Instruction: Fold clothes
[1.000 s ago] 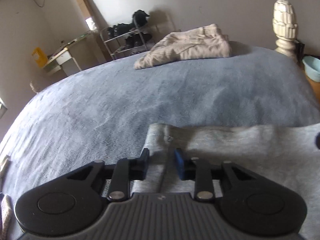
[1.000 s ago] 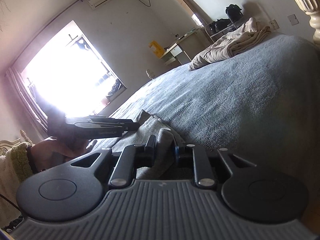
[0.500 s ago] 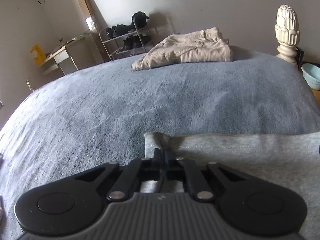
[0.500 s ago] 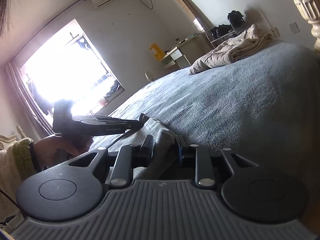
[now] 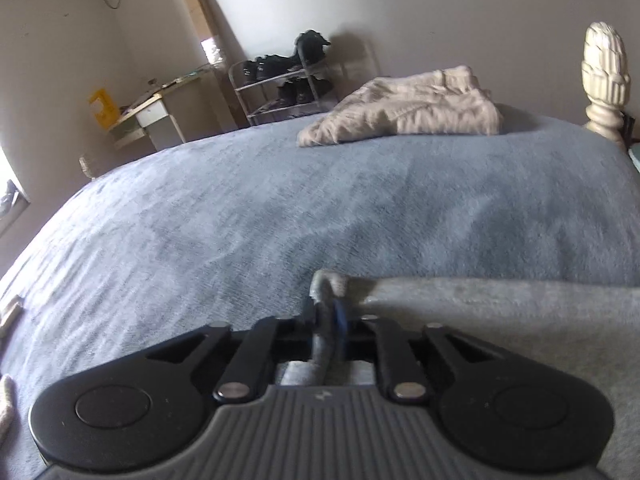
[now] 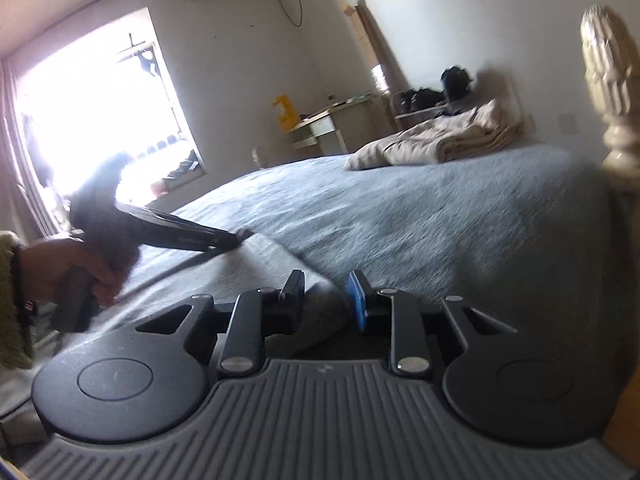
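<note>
so the grey garment (image 5: 500, 312) lay flat along the near edge of the blue-grey bedspread (image 5: 320, 208), its long axis running crosswise in front of the person, from one gripper to the other. the left gripper (image 5: 326, 314) sat right on the garment's left corner, fingers nearly together with a bunched ridge of grey cloth pinched between the pads, though the jaws were easing apart at that instant, so the grip looked light. over on the right wrist view, the right gripper (image 6: 326, 296) stood at the opposite end of the same edge, jaws a modest way apart with a fold of the grey cloth between them, and it seemed to press on both pads, though blur made that hard to swear to. the left hand (image 6: 76, 268) was in view there too. each gripper owned its own corner, neither nearer the middle. the open bedspread stretched away ahead of both, so the fold would likely carry that held edge forward, away from the person. the beige trousers (image 5: 404, 108) sat folded well apart at the far end, near the carved bedpost (image 5: 604, 76).
</note>
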Available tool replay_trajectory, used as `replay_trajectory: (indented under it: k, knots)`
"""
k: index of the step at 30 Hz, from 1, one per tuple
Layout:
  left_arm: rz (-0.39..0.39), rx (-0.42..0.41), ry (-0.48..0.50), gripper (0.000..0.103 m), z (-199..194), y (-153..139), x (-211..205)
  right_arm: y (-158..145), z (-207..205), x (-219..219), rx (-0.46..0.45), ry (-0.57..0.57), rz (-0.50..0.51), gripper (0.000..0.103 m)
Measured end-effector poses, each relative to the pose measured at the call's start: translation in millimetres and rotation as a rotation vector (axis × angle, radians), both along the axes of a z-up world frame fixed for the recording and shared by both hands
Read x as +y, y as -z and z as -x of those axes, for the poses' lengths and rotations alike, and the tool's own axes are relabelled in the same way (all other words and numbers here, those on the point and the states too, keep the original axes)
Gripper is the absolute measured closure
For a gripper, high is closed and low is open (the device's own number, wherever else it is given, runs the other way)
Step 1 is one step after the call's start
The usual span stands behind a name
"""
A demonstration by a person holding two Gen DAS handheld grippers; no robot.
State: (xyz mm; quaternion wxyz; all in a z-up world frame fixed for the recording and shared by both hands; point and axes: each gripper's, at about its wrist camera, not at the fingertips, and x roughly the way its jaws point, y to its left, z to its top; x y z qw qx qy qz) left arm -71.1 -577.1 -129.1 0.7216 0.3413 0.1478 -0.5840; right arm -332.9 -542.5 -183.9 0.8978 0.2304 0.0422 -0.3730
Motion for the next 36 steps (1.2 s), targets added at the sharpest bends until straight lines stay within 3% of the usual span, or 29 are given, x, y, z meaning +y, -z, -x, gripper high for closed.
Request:
replay_trajectory:
  k: [6, 10, 14, 17, 20, 24, 29, 32, 36]
  knots:
    - [0.142, 0.022, -0.127, 0.066, -12, -73, 55, -26, 21, 17, 0.016, 0.079, 0.042, 0.079]
    - [0.260, 0.042, -0.222, 0.057, -16, -148, 143, -52, 31, 47, 0.020, 0.055, 0.102, 0.079]
    - [0.325, 0.051, -0.305, 0.049, -7, -206, 255, -73, 24, 82, 0.027, -0.068, 0.153, 0.079]
    - [0.338, 0.090, -0.377, 0.044, 4, -217, 346, -79, -3, 119, 0.037, -0.248, 0.192, 0.079]
    - [0.329, 0.169, -0.477, 0.044, 13, -184, 428, -81, -36, 163, 0.031, -0.454, 0.238, 0.079]
    - [0.332, 0.260, -0.670, 0.046, 18, -105, 513, -72, -101, 249, 0.020, -0.754, 0.332, 0.079]
    - [0.394, 0.355, -0.913, 0.050, 9, -20, 596, -43, -168, 349, 0.071, -0.988, 0.479, 0.080]
    - [0.423, 0.345, -0.985, 0.051, 1, 4, 622, -23, -186, 366, 0.138, -0.993, 0.575, 0.082]
    - [0.466, 0.344, -0.996, 0.052, -5, 19, 631, -6, -183, 326, 0.253, -0.869, 0.579, 0.083]
